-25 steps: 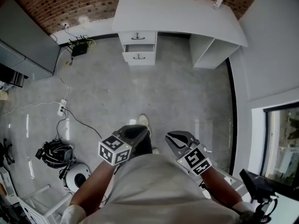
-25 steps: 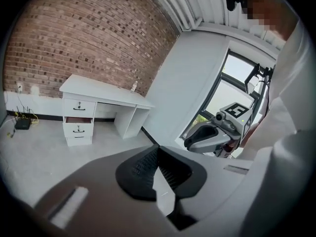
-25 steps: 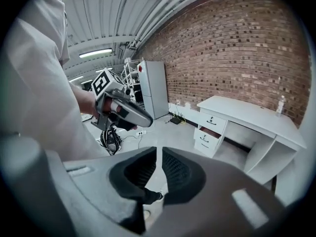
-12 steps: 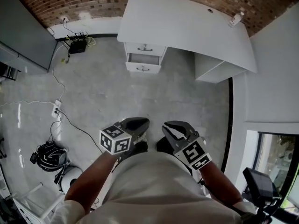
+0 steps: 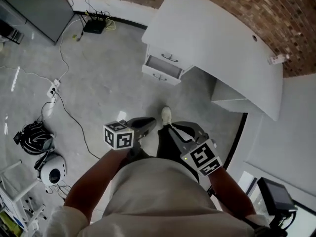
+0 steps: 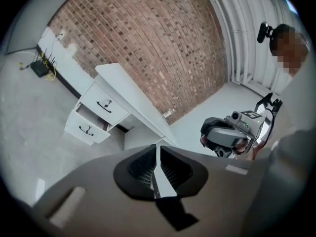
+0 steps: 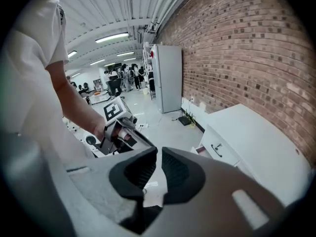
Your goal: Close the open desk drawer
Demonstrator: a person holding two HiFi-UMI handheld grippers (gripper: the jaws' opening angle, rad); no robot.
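Ground has been covered in the last second: the white table (image 5: 217, 38) that sat small at the far edge of the head view is now larger, nearer, and turned on a slant across the upper right. We read that as a walk toward it, with one shoe (image 5: 166, 115) stepping out ahead of us.

The open drawer (image 5: 165, 69) is the lower of two, below a closed upper drawer (image 5: 171, 58). It stands pulled out just as far as it did before, its inside showing and its handle facing us. Nothing has touched it.

Both tongs ride low in front of our body, well apart from the drawer. The left tongs (image 5: 147, 122) have their pads drawn together to a thin slit and grip nothing. The right tongs (image 5: 174, 130) are likewise all but closed and empty.

So we judge the task to be in its approach only. The gap to the drawer front is shrinking, yet the push itself is not begun, and more floor lies between us and that front.
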